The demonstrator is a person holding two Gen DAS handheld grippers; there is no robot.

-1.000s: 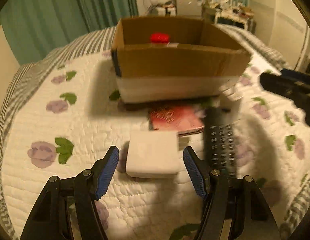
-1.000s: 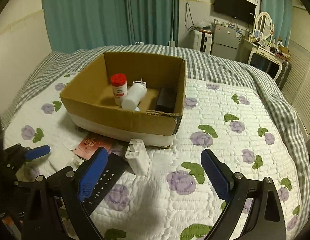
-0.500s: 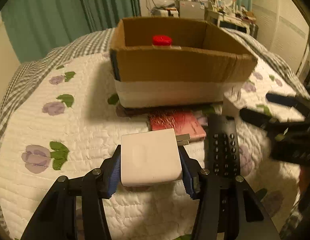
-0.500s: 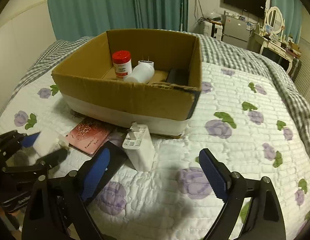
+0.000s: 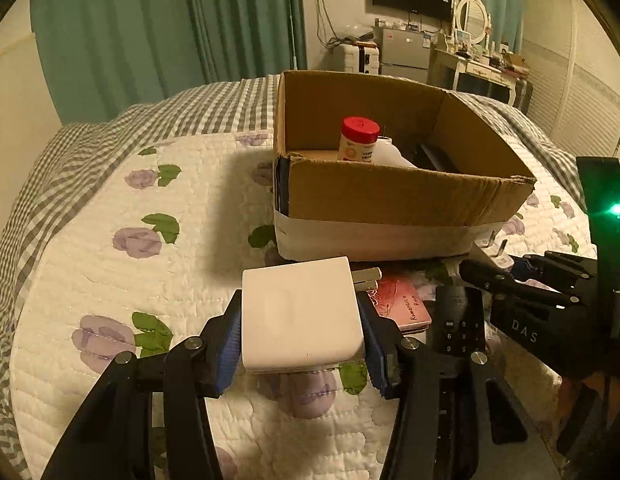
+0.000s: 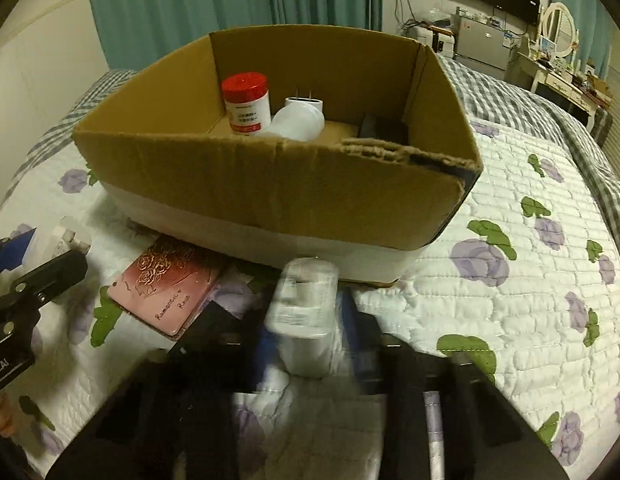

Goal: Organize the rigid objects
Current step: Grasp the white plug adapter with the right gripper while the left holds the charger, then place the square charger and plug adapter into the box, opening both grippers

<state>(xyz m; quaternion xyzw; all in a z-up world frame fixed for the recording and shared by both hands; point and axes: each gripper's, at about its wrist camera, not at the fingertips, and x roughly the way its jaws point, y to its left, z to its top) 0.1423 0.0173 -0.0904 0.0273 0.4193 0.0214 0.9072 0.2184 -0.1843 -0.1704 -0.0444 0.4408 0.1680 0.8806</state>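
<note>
Teal curtains hang behind a bed covered by a white quilt with purple flowers. On it stands an open cardboard box holding a red-capped bottle. Before the box lie a pink booklet, lettered "Romantic Rose", and a black remote. "DAS" is printed on the right tongs' body in the left view. The left tongs grip a flat white charger, raised above the quilt, prongs pointing right. The right tongs, blurred, appear closed around an upright white plug adapter just before the box.
</note>
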